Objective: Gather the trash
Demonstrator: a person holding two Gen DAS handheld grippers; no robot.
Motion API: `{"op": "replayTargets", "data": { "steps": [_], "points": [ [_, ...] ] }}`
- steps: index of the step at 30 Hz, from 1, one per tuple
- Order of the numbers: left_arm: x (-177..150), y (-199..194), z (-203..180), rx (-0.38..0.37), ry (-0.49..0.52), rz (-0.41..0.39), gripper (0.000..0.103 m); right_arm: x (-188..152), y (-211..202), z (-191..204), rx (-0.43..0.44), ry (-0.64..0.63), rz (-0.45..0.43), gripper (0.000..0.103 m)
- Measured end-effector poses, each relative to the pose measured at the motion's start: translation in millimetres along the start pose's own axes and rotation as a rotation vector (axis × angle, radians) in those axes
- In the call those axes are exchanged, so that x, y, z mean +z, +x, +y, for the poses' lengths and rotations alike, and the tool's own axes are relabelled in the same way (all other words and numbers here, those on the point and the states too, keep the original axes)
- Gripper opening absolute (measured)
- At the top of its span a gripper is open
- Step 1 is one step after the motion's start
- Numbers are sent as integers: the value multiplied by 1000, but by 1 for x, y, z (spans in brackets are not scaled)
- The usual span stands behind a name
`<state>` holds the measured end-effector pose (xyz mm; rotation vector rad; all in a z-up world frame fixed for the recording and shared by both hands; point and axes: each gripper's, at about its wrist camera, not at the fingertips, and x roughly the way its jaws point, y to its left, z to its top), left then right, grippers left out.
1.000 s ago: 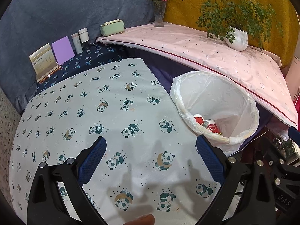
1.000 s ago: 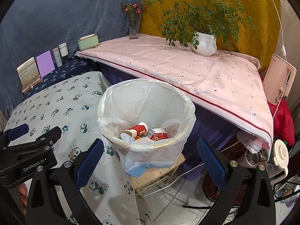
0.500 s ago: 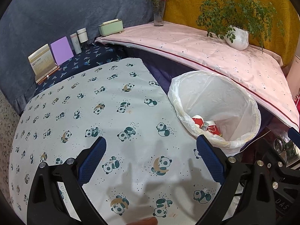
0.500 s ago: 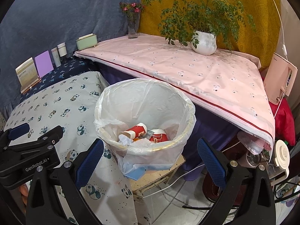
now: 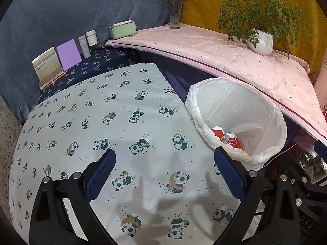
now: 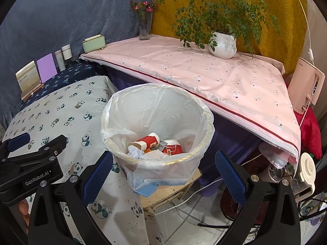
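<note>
Trash (image 6: 155, 145) lies at the bottom of the bin (image 6: 157, 126): red paper cups, crumpled white paper and some scraps, all inside the white plastic liner that folds over the rim.

Going left to right in the right wrist view: a small calendar stand (image 6: 27, 79), a purple card (image 6: 47, 67) and two slim bottles (image 6: 63, 56) line the dark blue cloth at the back. Near them, a pale green box (image 6: 94, 43) sits at the corner of the pink-covered counter (image 6: 204, 77). In front spreads the panda-print counter (image 6: 61, 106), its top bare. The left claw (image 5: 163, 175) hovers over this panda cloth with its blue-padded fingers (image 5: 100, 175) wide apart and nothing between them. The bin stands just beside the panda counter's edge, on a low wooden stool (image 6: 173, 192). The right claw (image 6: 163, 175) hangs just in front of the bin, fingers spread and empty. Further right on the pink counter are a glass vase of red flowers (image 6: 144, 20) and a leafy plant in a white ribbed pot (image 6: 223, 45). A pink appliance (image 6: 306, 87) stands at the far right.
</note>
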<state>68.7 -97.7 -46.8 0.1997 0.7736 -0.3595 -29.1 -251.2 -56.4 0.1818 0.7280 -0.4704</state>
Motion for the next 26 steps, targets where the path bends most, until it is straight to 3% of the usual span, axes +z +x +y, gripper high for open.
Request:
{"op": "replayTargets", "data": {
  "steps": [26],
  "points": [
    [-3,4,-1,-21,22,8,92,1,2,1,-3,1,1,97]
  ]
}}
